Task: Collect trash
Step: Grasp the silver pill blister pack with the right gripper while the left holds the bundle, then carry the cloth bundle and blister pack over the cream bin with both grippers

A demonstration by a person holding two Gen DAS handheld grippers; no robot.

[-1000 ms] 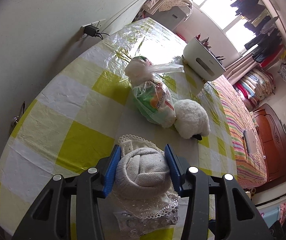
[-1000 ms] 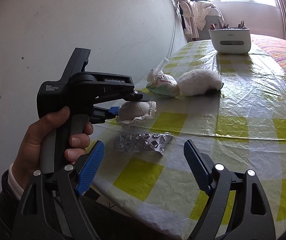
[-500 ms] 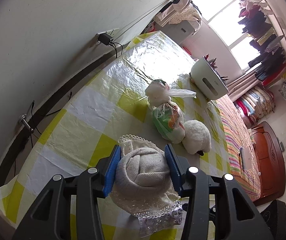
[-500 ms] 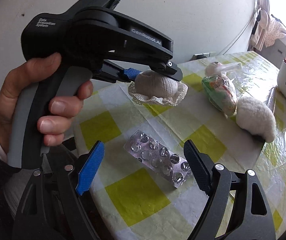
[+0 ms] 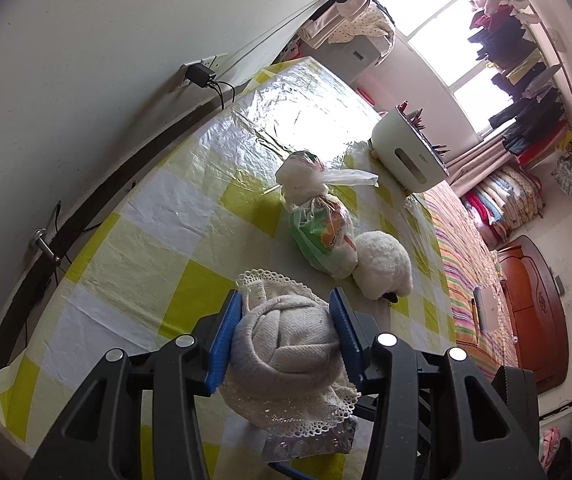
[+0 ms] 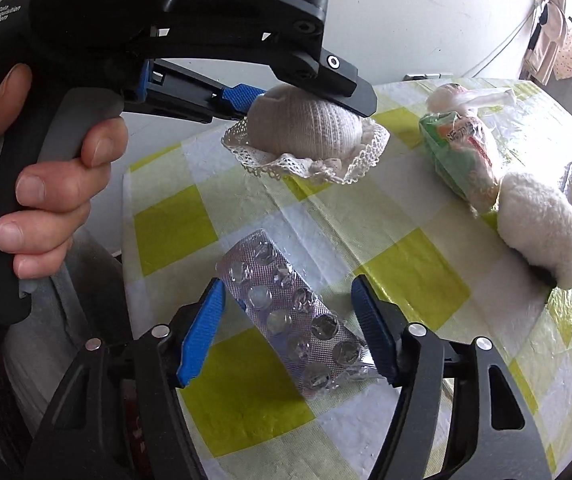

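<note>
Your left hand-held gripper [image 5: 286, 330] grips a lace-edged cloth bundle [image 5: 287, 344]; your right hand-held gripper [image 6: 289, 326] is closing around a blister pack [image 6: 297, 320] on the table [image 6: 405, 280].

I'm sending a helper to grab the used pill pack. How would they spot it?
Start at the near corner of the yellow-checked table. The blister pack lies flat there between the closing jaws of the right gripper. It is the only silvery strip with clear bubbles; the rolled lace-edged cloth and fluffy white toy are soft.
</note>
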